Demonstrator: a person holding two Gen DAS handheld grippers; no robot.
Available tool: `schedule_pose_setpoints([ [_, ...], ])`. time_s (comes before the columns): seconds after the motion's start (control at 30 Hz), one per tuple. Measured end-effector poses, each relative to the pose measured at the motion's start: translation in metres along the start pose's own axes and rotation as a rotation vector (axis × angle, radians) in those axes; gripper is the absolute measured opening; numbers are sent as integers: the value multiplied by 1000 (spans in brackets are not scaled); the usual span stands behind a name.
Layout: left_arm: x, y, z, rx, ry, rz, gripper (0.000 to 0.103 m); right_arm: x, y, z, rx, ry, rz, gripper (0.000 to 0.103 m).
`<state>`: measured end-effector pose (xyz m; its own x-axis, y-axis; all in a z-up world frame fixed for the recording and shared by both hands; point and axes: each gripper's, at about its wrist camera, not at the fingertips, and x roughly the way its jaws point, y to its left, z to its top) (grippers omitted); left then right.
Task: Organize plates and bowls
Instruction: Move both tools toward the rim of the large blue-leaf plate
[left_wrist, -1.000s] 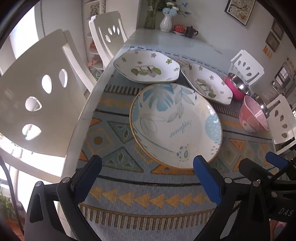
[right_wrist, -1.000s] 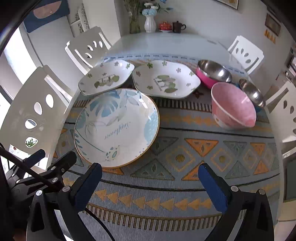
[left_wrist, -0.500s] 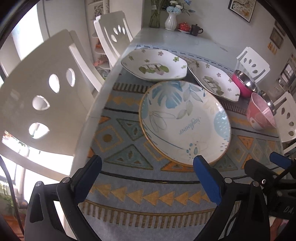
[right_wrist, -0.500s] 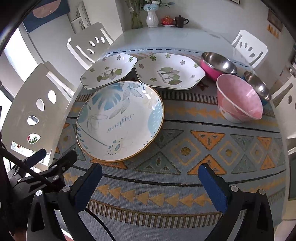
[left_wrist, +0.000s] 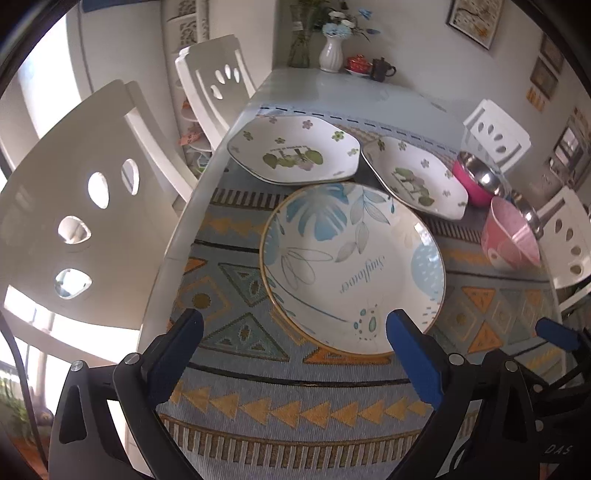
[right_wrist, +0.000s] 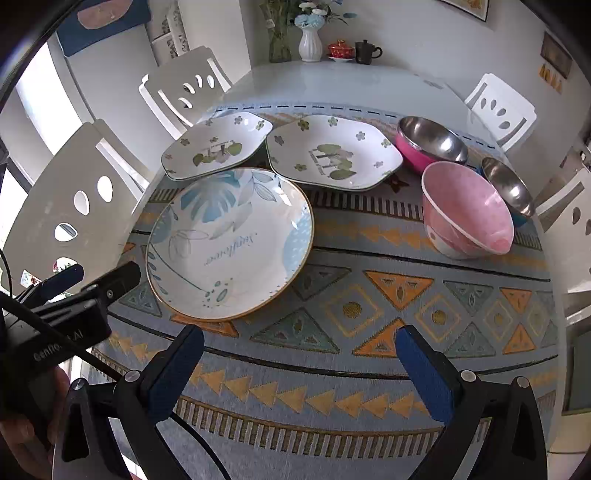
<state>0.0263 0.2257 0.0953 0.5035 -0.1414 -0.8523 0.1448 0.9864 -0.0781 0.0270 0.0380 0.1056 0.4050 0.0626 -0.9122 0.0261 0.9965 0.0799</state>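
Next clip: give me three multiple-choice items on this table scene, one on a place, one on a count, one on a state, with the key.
1. Where does the pink bowl sit relative to the round leaf-print plate?
A. to its right
B. stacked on it
C. to its left

2. How many flower-print plates are there?
A. one
B. two
C. four

3. How do the jaws of the right gripper stand?
A. shut on a bowl
B. shut, empty
C. open, empty

Key: A, bare cloth lies between them; B, one beside the other; C, only the tablecloth shows between them.
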Motion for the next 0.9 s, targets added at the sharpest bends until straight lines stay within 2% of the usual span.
schedule_pose_setpoints([
  [0.13, 6, -2, -6, 11, 29, -2, 99, 6, -3, -5, 14, 22, 9, 103],
  [0.47, 6, -3, -11, 33, 36, -22, 99, 15, -6, -9, 45, 57, 26, 103],
  [0.57, 10, -1, -12, 26, 58, -52, 99, 17, -4, -10, 40, 65, 22, 103],
  [0.9, 8, 1, -7, 16, 50, -45, 99, 24, -3, -6, 61, 86, 40, 103],
])
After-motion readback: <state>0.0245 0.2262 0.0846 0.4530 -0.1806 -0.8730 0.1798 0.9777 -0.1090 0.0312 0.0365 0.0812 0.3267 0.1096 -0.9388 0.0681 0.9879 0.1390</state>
